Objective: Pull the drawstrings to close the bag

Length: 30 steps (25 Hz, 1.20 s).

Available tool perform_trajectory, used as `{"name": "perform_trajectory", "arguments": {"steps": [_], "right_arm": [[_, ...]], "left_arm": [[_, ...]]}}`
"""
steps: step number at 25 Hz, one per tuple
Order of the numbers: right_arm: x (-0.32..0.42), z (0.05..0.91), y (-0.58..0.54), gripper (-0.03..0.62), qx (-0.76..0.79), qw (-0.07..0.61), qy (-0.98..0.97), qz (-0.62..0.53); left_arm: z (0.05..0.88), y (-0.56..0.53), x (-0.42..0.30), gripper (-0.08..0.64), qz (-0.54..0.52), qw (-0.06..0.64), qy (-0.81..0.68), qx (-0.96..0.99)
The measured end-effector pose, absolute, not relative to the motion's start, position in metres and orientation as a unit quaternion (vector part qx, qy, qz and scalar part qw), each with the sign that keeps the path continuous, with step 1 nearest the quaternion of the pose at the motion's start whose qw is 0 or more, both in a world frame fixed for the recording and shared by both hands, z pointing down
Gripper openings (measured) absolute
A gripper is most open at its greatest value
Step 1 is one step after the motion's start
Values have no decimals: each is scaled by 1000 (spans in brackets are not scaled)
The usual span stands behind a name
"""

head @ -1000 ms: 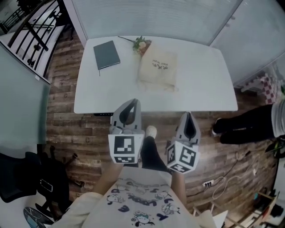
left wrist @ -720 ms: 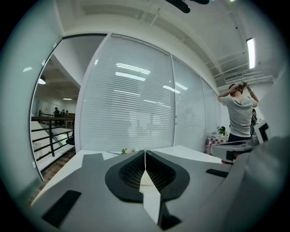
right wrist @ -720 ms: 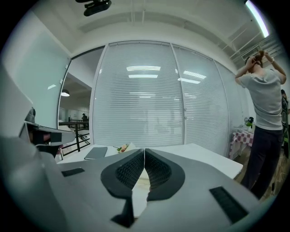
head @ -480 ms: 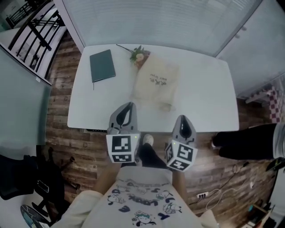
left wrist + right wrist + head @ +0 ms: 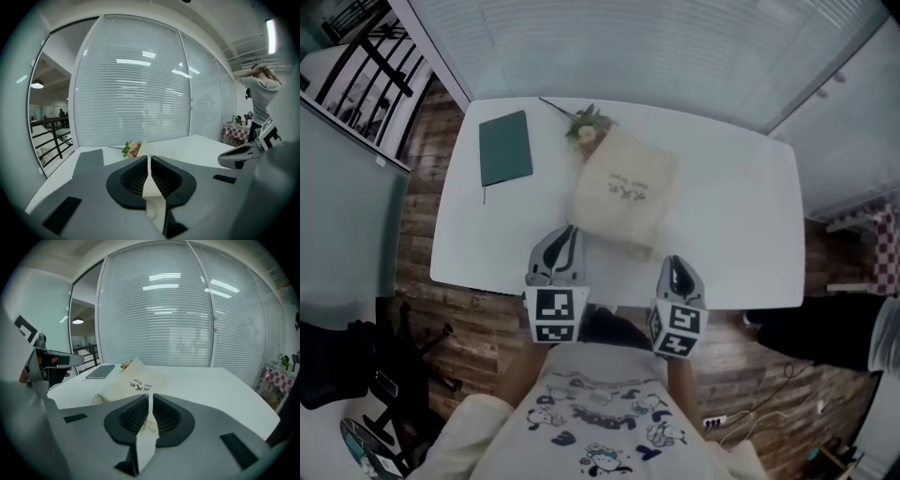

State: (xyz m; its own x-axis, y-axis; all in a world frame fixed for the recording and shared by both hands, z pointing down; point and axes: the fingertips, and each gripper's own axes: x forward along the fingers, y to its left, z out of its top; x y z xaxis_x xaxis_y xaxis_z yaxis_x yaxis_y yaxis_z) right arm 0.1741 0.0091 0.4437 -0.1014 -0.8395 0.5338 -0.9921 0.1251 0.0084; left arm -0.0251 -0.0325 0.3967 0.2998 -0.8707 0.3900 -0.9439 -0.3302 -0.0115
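Observation:
A cream cloth bag (image 5: 623, 192) with small dark print lies flat on the white table (image 5: 741, 225), one end toward me. I cannot make out its drawstrings. My left gripper (image 5: 569, 232) hovers over the table's near edge, just short of the bag's near left corner, jaws shut and empty. My right gripper (image 5: 674, 262) is at the near edge to the bag's right, also shut and empty. The left gripper view has the left gripper (image 5: 149, 157) closed, with the bag (image 5: 142, 147) beyond. From the right gripper (image 5: 150, 397) the bag (image 5: 138, 380) lies just ahead.
A dark green notebook (image 5: 504, 148) lies at the table's back left. A small flower sprig (image 5: 585, 126) rests by the bag's far end. White blinds run behind the table. A person in dark clothes (image 5: 825, 333) stands on the wooden floor at right.
Both grippers have moved forward and down from over the floor to the table's near edge, close to the bag. The person at right has shifted further right in view.

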Motion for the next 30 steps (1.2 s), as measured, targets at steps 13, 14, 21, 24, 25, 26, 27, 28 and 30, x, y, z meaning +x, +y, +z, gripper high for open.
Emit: {"name": "perform_trajectory", "arguments": {"steps": [13,14,21,24,25,26,27,28,30], "right_arm": [[163,523,-5,173,543,323,-744,215],[161,528,-7,173,541,330,-742,217],[162,557,-13,161,527,382,-725,227],[164,560,-14,158,529,388,-718,231],[164,561,-15,158,528,390,-718,232],[163,562,-16,158,527,393,-717,231],[162,564,-16,155,525,397,-717,230],[161,566,-16,152,523,403,-716,229],[162,572,-16,138,522,412,-711,229]], "left_arm": [[472,-26,-50,46,262,184,-577,751],[479,-26,-53,46,269,197,-575,747],[508,-33,-59,49,289,240,-552,744],[514,-38,-59,68,299,245,-539,748],[517,-40,-60,88,301,248,-534,750],[519,-41,-60,105,303,250,-530,752],[522,-43,-61,118,305,253,-526,753],[525,-44,-62,128,307,255,-522,753],[530,-47,-62,141,312,261,-517,754]]}}
